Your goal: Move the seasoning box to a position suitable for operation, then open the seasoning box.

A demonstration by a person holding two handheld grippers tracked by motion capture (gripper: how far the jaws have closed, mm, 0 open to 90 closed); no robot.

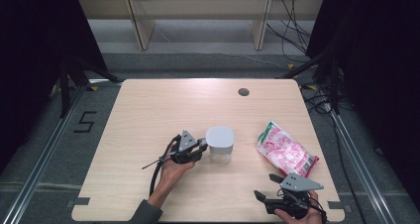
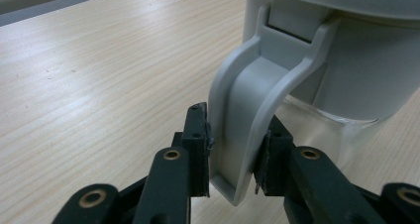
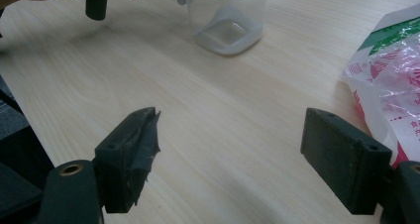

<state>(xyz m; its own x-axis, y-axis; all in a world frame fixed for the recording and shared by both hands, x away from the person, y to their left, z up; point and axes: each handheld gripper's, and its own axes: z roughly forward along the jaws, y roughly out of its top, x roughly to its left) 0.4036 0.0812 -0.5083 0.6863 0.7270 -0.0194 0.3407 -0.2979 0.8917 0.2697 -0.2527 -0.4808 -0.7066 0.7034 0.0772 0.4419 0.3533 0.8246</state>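
A clear square container [image 1: 220, 143] with a pale grey lid stands mid-table, right of centre. My left gripper [image 1: 203, 147] reaches it from the left. In the left gripper view the jaws [image 2: 233, 154] are shut on the lid's grey side latch [image 2: 252, 100], with a pad pressing each face of the flap, which stands out from the container's wall [image 2: 356, 60]. My right gripper [image 1: 266, 186] rests near the front right edge, open, with only bare wood between its jaws [image 3: 230, 149]. The container [image 3: 228, 21] stands farther ahead of it.
A pink and white snack bag [image 1: 285, 149] lies right of the container, close beside the right gripper's far jaw [image 3: 391, 70]. A round cable hole [image 1: 243, 91] sits near the table's back edge. The wooden table [image 1: 163, 105] stretches bare to the left.
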